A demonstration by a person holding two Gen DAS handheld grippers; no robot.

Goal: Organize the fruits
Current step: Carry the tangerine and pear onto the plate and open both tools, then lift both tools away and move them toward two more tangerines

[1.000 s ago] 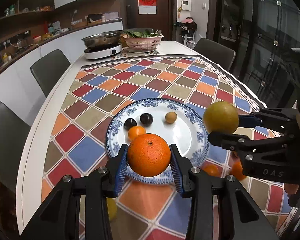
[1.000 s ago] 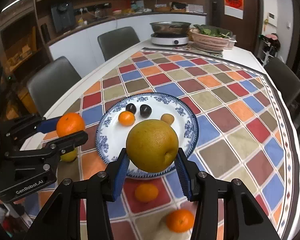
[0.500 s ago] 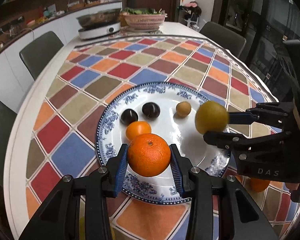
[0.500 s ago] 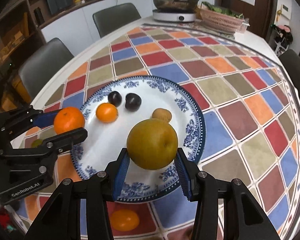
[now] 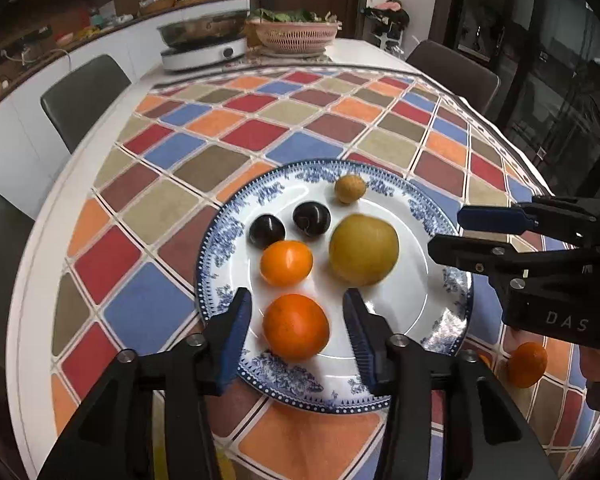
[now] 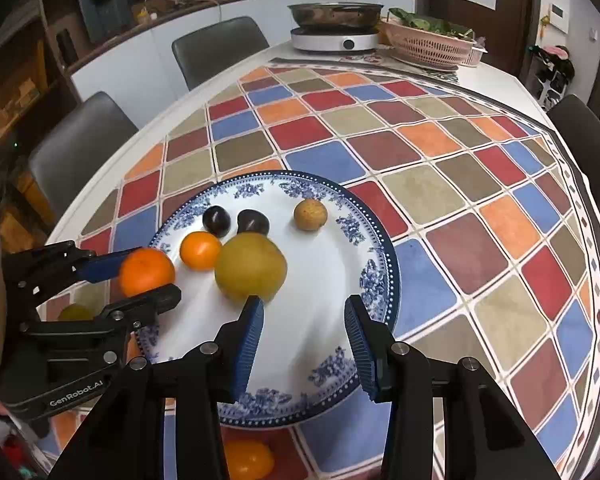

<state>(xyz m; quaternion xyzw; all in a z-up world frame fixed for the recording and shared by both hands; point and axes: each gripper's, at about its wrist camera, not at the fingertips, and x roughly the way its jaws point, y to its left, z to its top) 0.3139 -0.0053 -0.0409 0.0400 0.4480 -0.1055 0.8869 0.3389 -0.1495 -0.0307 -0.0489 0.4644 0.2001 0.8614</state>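
A blue-and-white plate [image 5: 428, 316] [image 6: 340, 344] lies on the checked tablecloth. On it sit a large orange [image 5: 296, 327] [image 6: 147, 266], a small orange [image 5: 286, 262] [image 6: 200, 250], a yellow pear [image 5: 364, 249] [image 6: 250, 267], two dark plums [image 5: 267, 230] [image 5: 311, 218] and a small brown fruit [image 5: 350, 188] [image 6: 310, 214]. My left gripper [image 5: 298, 332] is open, its fingers on either side of the large orange without touching it. My right gripper [image 6: 304, 338] is open and empty, just in front of the pear.
Loose oranges lie off the plate [image 5: 526, 364] [image 6: 248, 458], and a yellow-green fruit [image 6: 75, 313] lies behind the left gripper. An induction cooker with a pan [image 5: 204, 46] and a pink basket of greens [image 5: 296, 32] stand at the far end. Chairs surround the table.
Both grippers lowered to the plate and opened. The large orange and the pear, held before, now rest on the plate. The right gripper has drawn back from the pear.
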